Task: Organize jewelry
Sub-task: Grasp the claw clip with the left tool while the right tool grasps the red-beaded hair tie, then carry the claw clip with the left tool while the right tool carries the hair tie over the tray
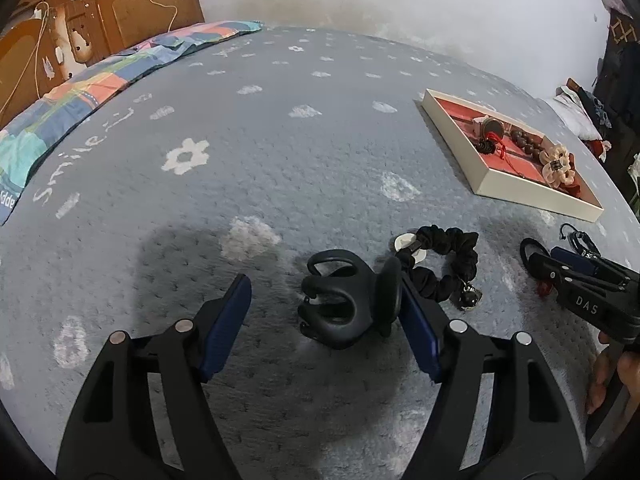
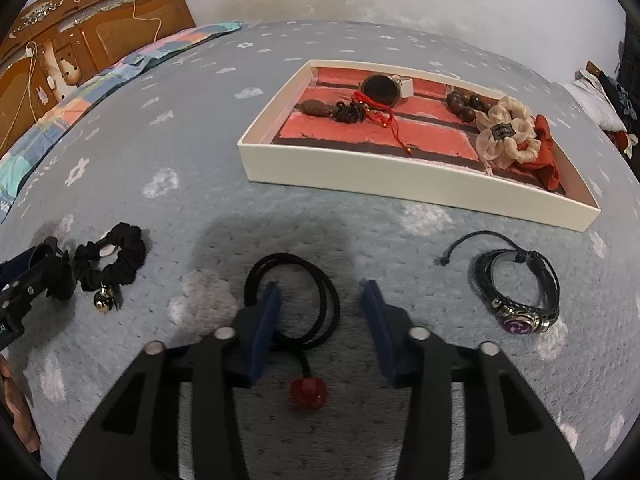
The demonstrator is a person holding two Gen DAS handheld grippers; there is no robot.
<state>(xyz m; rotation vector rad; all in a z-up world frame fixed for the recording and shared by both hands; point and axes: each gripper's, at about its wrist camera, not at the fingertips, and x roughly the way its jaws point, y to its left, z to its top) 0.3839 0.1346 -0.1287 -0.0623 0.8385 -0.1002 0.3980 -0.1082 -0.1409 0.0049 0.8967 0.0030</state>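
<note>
Two grippers are down over the grey blanket (image 2: 280,208), each on its own piece. The left gripper (image 1: 326,304) stands wide, the black hair claw (image 1: 340,304) between its pads, its right pad against the claw's side, its left pad clear: no grip. The right gripper (image 2: 322,312), jaws apart, straddles one side of the black cord loop (image 2: 296,300); the red bead (image 2: 307,394) trails nearest the wrist. Neither pad squeezes. Beyond both lies the white tray (image 2: 400,178), closer to the right hand.
</note>
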